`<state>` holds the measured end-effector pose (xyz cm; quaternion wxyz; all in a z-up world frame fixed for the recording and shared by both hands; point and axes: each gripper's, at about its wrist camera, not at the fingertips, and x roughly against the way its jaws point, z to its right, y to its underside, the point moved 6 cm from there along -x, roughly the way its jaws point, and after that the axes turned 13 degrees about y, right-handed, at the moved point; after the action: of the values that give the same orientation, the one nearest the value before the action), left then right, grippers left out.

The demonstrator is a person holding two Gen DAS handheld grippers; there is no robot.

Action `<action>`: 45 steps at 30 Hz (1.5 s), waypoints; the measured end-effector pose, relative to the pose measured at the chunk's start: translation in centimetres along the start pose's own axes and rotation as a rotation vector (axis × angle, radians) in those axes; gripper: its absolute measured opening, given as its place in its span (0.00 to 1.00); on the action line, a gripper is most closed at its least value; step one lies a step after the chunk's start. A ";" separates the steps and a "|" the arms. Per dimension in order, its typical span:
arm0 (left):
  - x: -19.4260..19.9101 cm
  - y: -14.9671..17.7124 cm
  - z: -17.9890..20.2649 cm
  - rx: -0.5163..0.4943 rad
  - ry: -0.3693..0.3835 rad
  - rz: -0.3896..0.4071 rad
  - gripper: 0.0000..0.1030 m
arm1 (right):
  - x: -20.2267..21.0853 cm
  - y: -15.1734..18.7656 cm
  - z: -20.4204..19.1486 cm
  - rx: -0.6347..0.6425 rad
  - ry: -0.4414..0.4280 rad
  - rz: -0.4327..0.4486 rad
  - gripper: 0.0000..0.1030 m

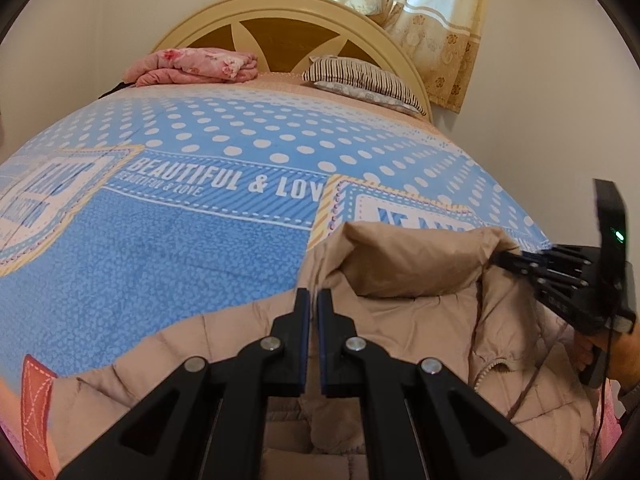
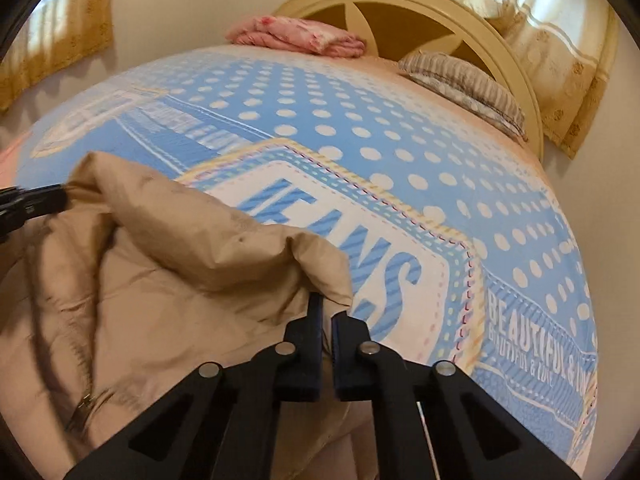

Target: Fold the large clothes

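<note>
A beige quilted puffer jacket (image 1: 404,312) lies on the blue bedspread (image 1: 180,248), its hood or collar end raised and folded over. My left gripper (image 1: 313,296) is shut on the jacket's edge at its near left. My right gripper (image 2: 328,308) is shut on the jacket's raised edge (image 2: 320,268). The right gripper also shows in the left wrist view (image 1: 500,258), pinching the far right of the fold. The left gripper's fingers (image 2: 44,200) show in the right wrist view, holding the fold's left end. A zipper (image 2: 86,404) runs down the jacket (image 2: 160,280).
The bedspread (image 2: 400,168) is blue with white dots and lettering. A folded pink blanket (image 1: 196,66) and a striped pillow (image 1: 360,80) lie by the cream headboard (image 1: 288,4). Curtains (image 1: 436,20) hang behind. The bed's right edge (image 2: 580,280) drops off near the wall.
</note>
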<state>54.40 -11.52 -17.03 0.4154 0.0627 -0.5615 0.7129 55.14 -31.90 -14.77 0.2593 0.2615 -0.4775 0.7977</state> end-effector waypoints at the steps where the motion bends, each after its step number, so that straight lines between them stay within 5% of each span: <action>1: 0.3 0.0 0.0 -0.003 0.001 0.004 0.04 | 0.9 0.3 0.2 0.001 0.006 0.016 0.01; 9: 3.5 1.0 2.1 -0.062 0.036 0.002 0.04 | 3.2 4.2 0.1 0.031 0.046 0.068 0.00; 14: 6.4 -2.1 4.4 -0.087 0.087 0.088 0.09 | 3.3 5.0 -0.1 0.045 0.061 0.092 0.00; 18: 3.5 -5.7 4.8 -0.159 -0.016 0.111 0.45 | 4.0 5.4 -0.3 0.078 0.074 0.137 0.00; 21: -0.8 -6.7 2.6 -0.134 -0.078 0.054 0.48 | 4.4 6.1 -0.2 0.088 0.072 0.152 0.00; 24: -4.5 -4.4 0.8 -0.067 -0.084 -0.076 0.48 | 4.4 6.5 0.0 0.082 0.075 0.149 0.00; 29: -5.1 0.3 1.5 -0.155 -0.137 -0.158 0.48 | 4.6 6.5 -0.3 0.106 0.060 0.154 0.00; 33: -4.9 0.4 1.2 -0.168 -0.163 -0.149 0.53 | 5.1 7.0 -0.7 0.139 0.006 0.121 0.01; 39: -5.2 0.8 0.9 -0.159 -0.150 -0.152 0.53 | 9.5 3.7 3.7 -0.136 -0.115 0.190 0.02; 45: -5.5 1.0 0.9 -0.165 -0.158 -0.155 0.57 | 5.7 -0.7 1.1 -0.351 -0.177 0.074 0.06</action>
<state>56.96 -15.21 -20.54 0.4274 0.1273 -0.6426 0.6231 51.63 -31.68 -10.13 0.2284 0.2634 -0.6395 0.6852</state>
